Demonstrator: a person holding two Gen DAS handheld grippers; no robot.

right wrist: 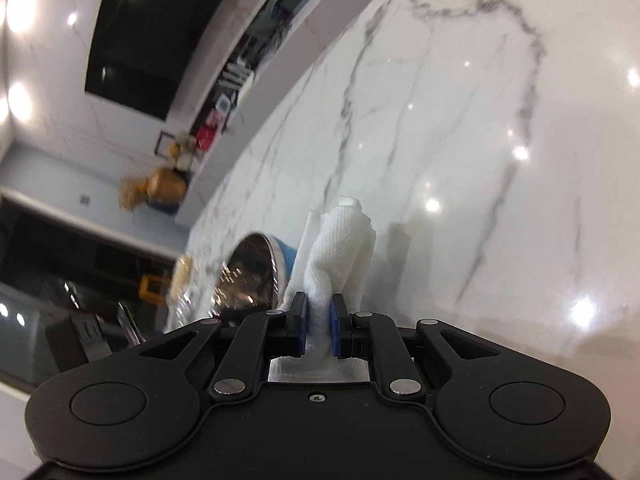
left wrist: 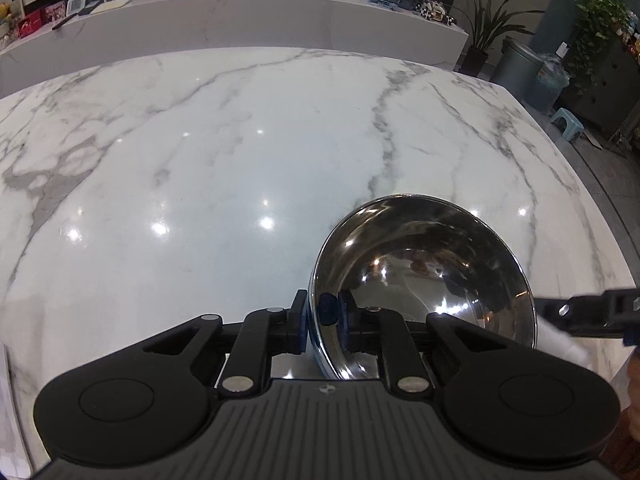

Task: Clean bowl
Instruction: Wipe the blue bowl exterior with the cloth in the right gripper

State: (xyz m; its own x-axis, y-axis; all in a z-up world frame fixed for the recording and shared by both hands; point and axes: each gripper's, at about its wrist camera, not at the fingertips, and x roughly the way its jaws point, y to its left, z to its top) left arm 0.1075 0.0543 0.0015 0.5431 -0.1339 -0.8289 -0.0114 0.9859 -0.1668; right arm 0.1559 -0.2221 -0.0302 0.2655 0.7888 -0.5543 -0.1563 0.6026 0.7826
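On the worktop, left wrist view: a steel bowl (left wrist: pixel 424 280) rests on white marble (left wrist: pixel 240 140), near the front edge.
Left tongs (left wrist: pixel 323 316): clamped on the bowl's near rim, one blue pad (left wrist: pixel 343 316) inside, the other outside.
Right edge: the right tongs (left wrist: pixel 592 312) come in beside the bowl, with a blurred bit of white paper towel (left wrist: pixel 560 332).
Right wrist view, right tongs (right wrist: pixel 319 330): pressed together on a crumpled paper towel (right wrist: pixel 340 256).
Bowl (right wrist: pixel 248 272): left of the towel, blurred, its blue outer wall toward the towel.
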